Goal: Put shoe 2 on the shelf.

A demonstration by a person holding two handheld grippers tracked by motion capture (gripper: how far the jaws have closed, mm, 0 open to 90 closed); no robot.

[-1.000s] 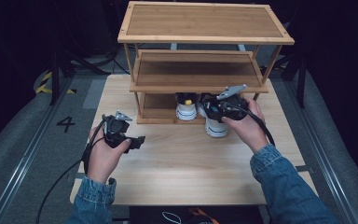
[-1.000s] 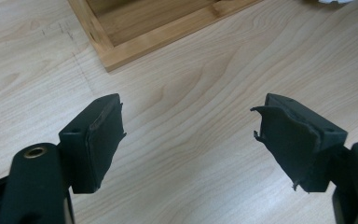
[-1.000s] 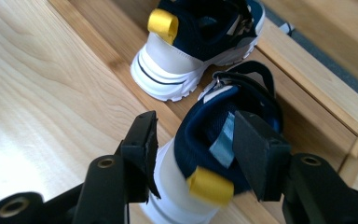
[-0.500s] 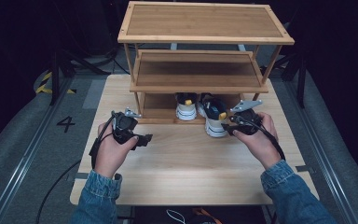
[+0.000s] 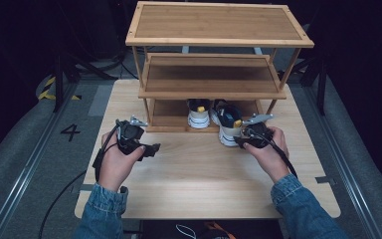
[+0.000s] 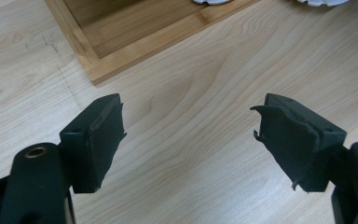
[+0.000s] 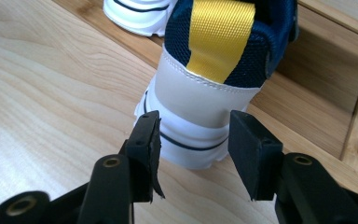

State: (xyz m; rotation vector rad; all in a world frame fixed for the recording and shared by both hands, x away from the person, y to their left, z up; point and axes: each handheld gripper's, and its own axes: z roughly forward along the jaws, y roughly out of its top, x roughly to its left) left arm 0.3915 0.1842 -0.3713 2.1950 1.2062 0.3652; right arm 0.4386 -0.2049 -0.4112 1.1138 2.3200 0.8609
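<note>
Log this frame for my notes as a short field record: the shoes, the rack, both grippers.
work in hand: pushing a shoe onto the rack's bottom shelf
right shoe: heel toward right gripper, sticking out over the table
left shoe: on the bottom shelf
rack: three wooden tiers, upper two bare
right gripper: jaws astride the heel sole, pads not pressing
left gripper: open over bare table
</note>
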